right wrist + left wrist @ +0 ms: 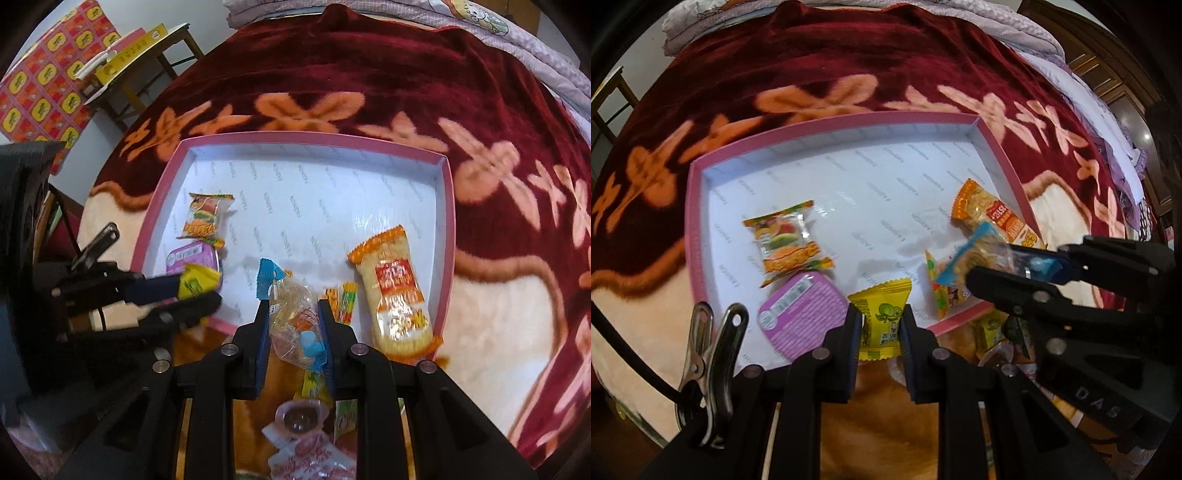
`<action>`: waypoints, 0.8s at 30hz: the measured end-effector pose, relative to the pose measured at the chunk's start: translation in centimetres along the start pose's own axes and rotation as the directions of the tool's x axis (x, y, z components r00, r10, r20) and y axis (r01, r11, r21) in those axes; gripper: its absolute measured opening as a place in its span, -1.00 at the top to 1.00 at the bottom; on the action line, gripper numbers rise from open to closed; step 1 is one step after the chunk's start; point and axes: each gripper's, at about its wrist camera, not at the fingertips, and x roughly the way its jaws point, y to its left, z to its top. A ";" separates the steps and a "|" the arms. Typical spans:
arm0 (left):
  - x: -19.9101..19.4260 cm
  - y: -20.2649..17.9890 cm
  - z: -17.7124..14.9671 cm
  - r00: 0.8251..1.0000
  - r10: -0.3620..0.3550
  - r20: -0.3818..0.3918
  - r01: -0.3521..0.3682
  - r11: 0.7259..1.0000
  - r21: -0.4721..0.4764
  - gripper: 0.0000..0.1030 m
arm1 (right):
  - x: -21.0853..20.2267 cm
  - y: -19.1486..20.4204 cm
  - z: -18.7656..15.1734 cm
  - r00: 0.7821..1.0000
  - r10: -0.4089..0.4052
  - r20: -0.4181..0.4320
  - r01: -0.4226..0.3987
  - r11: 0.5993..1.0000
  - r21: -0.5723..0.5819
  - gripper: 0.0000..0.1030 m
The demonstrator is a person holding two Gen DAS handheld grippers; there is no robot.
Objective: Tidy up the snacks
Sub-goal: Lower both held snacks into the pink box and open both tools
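The left gripper jaws clench a yellow packet; the right gripper jaws clench a clear blue-ended packet. Carry both clear over the pink tray wall, then release onto bare floor.

dim, warm indoor light with muddy colour and soft noise in both wrist views; strong fisheye bending, black vignette in every corner; white glare patches on the glossy floor of the pink tray, also bright in the left view; faint grey shadows under the packets; motion smear on the dark red blanket pattern toward the rims; near parts at the bottom soft, out of focus
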 end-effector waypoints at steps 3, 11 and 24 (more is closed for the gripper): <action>0.6 -0.1 0.3 1.000 0.021 0.016 -0.021 1.000 0.018 0.60 | 0.6 -0.5 0.6 1.000 -0.009 0.009 0.009 1.000 0.012 0.53; 2.7 0.0 0.7 0.999 0.052 0.000 -0.052 0.998 0.025 0.60 | 2.2 -1.6 1.6 1.000 -0.020 -0.003 0.020 1.000 0.021 0.52; 3.2 0.3 0.4 1.000 -0.008 0.027 0.008 1.000 -0.006 0.33 | 4.9 -1.3 2.1 0.998 -0.055 -0.027 0.054 0.998 -0.015 0.28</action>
